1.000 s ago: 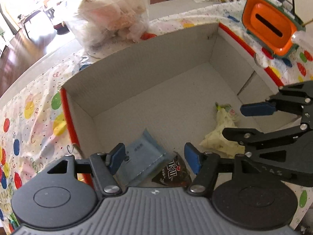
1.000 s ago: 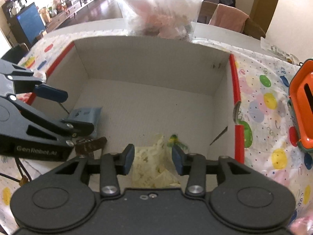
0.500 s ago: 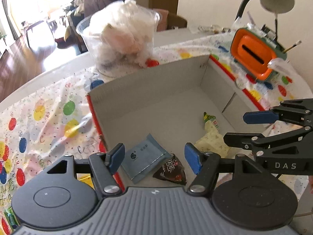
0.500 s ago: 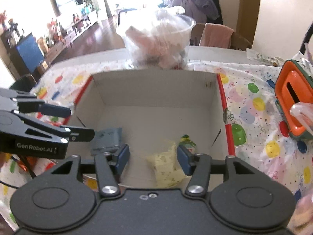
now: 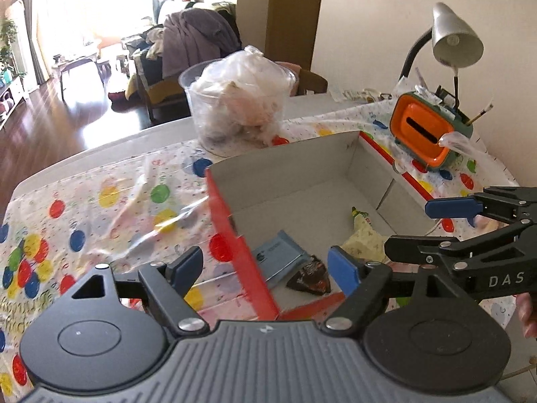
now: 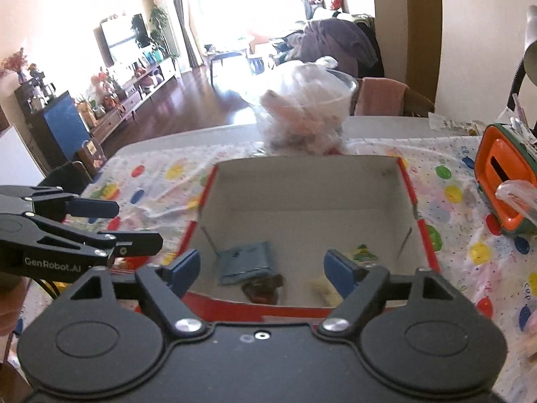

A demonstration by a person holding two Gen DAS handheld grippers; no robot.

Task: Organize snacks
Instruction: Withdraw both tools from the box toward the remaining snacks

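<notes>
An open cardboard box (image 5: 302, 168) (image 6: 302, 181) with red outer sides stands on the table. Inside lie a blue-grey packet (image 5: 278, 258) (image 6: 245, 262), a dark brown candy wrapper (image 5: 310, 280) (image 6: 263, 290) and a pale yellow packet with a green end (image 5: 364, 240) (image 6: 362, 255). My left gripper (image 5: 266, 267) is open and empty, held above the box's near left corner. My right gripper (image 6: 260, 270) is open and empty, above the box's near wall. Each gripper shows in the other's view: the right one (image 5: 436, 226), the left one (image 6: 132, 225).
A clear tub of bagged snacks (image 5: 240, 105) (image 6: 303, 110) stands behind the box. An orange and green holder (image 5: 426, 131) (image 6: 503, 174) and a grey desk lamp (image 5: 454, 38) are at the right. A balloon-print cloth (image 5: 100, 201) covers the table.
Both grippers have pulled back and up out of the box. The box now looks smaller and farther away. The three snacks stay where they lay.
</notes>
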